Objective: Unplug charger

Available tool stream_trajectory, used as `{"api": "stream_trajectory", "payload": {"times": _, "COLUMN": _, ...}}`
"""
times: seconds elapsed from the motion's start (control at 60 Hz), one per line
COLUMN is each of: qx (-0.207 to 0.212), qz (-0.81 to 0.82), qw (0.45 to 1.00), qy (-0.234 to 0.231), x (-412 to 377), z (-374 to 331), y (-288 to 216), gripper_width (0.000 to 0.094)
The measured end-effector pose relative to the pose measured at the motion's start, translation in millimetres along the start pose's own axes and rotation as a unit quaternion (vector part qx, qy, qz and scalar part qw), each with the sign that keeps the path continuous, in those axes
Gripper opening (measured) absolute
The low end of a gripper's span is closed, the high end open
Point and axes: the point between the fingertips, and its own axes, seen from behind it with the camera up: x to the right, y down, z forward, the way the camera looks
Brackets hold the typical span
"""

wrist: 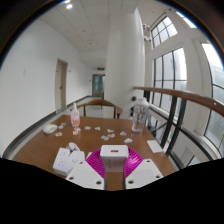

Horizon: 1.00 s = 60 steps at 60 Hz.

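A white charger block [113, 153] stands upright between my fingers, above a brown wooden table [40, 148]. Its top face has a small reddish slot. My gripper [113, 162] is shut on it: the magenta pads [96, 163] press against its left and right sides. The charger's lower part and its prongs are hidden between the fingers. A white power strip [68, 158] lies on the table just left of my left finger.
Small white and pink items are scattered over the table's far half. A bottle [75, 115] stands at the far left, a white device [140, 108] at the far right, a white box [155, 146] near my right finger. A railing and windows run along the right.
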Motion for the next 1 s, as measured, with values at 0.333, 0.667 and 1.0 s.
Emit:
{"api": "stream_trajectory", "payload": {"times": 0.333, "qx": -0.119, "qz": 0.019, "qw": 0.993, "qy": 0.001, "x": 6, "z": 29, "y": 93, "gripper_width": 0.0265}}
{"api": "stream_trajectory", "payload": {"times": 0.667, "qx": -0.139, "qz": 0.040, "qw": 0.989, "qy": -0.012, "x": 3, "z": 44, "y": 104, "gripper_width": 0.0570}}
{"api": "stream_trajectory", "payload": {"times": 1.0, "qx": -0.108, "qz": 0.055, "qw": 0.993, "qy": -0.014, "x": 16, "z": -25, "y": 89, "gripper_width": 0.0831}}
